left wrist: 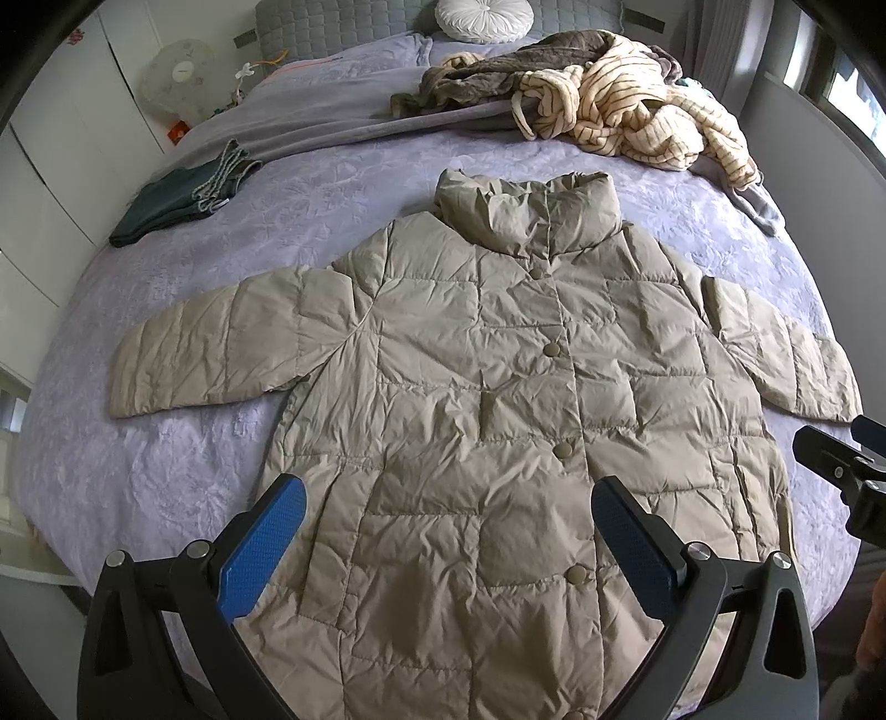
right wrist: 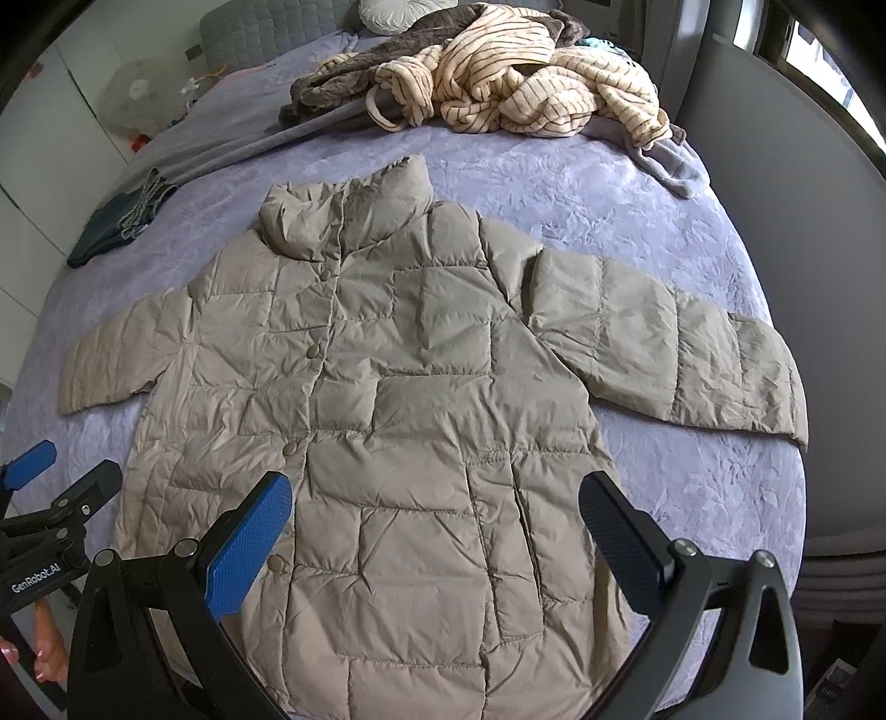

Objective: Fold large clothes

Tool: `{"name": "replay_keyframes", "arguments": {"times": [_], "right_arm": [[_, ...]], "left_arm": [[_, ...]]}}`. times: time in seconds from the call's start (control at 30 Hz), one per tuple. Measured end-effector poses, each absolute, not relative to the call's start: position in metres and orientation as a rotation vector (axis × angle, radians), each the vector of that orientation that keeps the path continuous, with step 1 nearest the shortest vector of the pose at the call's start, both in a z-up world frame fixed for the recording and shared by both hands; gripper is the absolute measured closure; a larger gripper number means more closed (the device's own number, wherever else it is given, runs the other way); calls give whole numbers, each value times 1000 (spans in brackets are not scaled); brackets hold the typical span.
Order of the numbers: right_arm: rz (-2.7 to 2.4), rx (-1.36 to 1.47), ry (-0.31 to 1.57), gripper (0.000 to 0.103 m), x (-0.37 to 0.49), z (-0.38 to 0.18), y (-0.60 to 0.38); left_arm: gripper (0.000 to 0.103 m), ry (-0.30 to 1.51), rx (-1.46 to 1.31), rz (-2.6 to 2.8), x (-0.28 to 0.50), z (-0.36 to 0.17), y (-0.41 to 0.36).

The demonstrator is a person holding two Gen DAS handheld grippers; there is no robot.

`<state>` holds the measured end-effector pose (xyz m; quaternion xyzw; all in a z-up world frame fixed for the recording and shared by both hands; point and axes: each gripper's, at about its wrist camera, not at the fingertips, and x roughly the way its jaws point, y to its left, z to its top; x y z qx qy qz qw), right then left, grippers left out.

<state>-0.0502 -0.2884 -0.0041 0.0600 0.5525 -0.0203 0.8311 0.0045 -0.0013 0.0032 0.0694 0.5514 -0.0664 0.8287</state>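
A beige quilted puffer jacket point(left wrist: 487, 387) lies flat, front up and buttoned, on the lilac bedspread point(left wrist: 166, 443), sleeves spread to both sides and collar toward the headboard. It also shows in the right wrist view point(right wrist: 415, 399). My left gripper point(left wrist: 448, 498) is open and empty above the jacket's lower left part. My right gripper point(right wrist: 434, 498) is open and empty above the lower right part. The right gripper's black frame shows at the right edge of the left wrist view point(left wrist: 847, 471). The left gripper shows at the left edge of the right wrist view point(right wrist: 50, 498).
A pile of striped cream and brown-grey clothes point(left wrist: 598, 105) lies at the head of the bed. A folded dark teal garment point(left wrist: 177, 199) lies at the far left. A round white cushion point(left wrist: 482, 16) rests against the headboard. A fan point(left wrist: 177, 72) and white cupboards stand to the left.
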Motion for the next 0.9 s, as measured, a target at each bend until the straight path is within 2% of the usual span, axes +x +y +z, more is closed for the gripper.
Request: {"name": "replay_keyframes", "arguments": {"times": [0.9], "right_arm": [[-41, 122, 1153, 0, -52, 3, -285]], "left_arm": [[0, 1170, 141, -121, 1, 6, 3]]}}
